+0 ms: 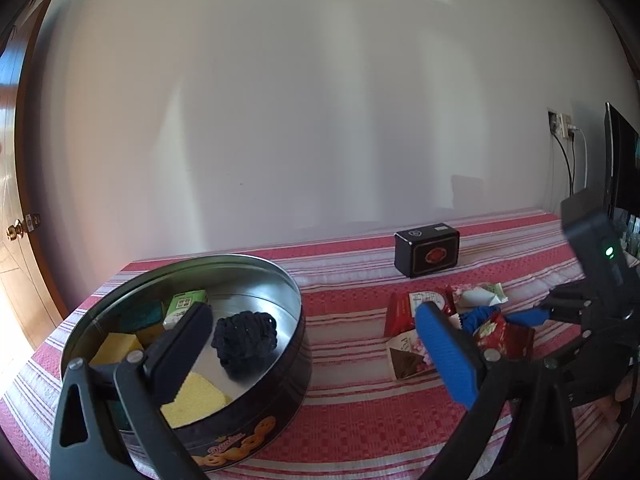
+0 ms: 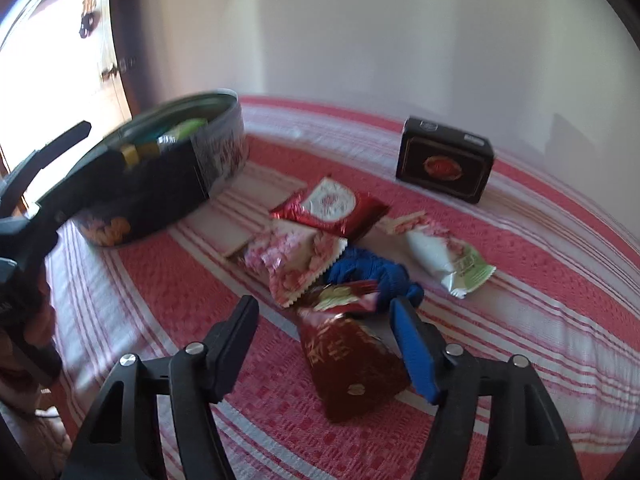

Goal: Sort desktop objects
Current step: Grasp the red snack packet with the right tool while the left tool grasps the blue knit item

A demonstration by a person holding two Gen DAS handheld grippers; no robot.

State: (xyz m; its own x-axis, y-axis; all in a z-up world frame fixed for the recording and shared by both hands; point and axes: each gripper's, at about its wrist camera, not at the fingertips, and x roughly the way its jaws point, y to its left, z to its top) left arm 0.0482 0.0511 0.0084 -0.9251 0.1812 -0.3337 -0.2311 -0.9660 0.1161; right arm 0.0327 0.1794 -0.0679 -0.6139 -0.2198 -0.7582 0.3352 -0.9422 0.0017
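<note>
The round tin (image 1: 224,280) at lower left is shiny bare metal inside. Woven, ribbed cloth (image 2: 500,248) covers the desk. Centre of the right view, the red packet (image 2: 352,368) looks glossy foil; the black box (image 2: 444,168) seems smooth card.

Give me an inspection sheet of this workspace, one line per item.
Surface: red-and-white striped cloth.
Job's things: round tin holding yellow sponges, a black knitted lump and a green carton; snack packets and blue yarn piled on the cloth.
Clutter: black box standing apart.
Grippers: left gripper open, empty; right gripper open around a dark red packet.
Cables: plugged into wall socket.
Surroundings: white wall, wooden door.
</note>
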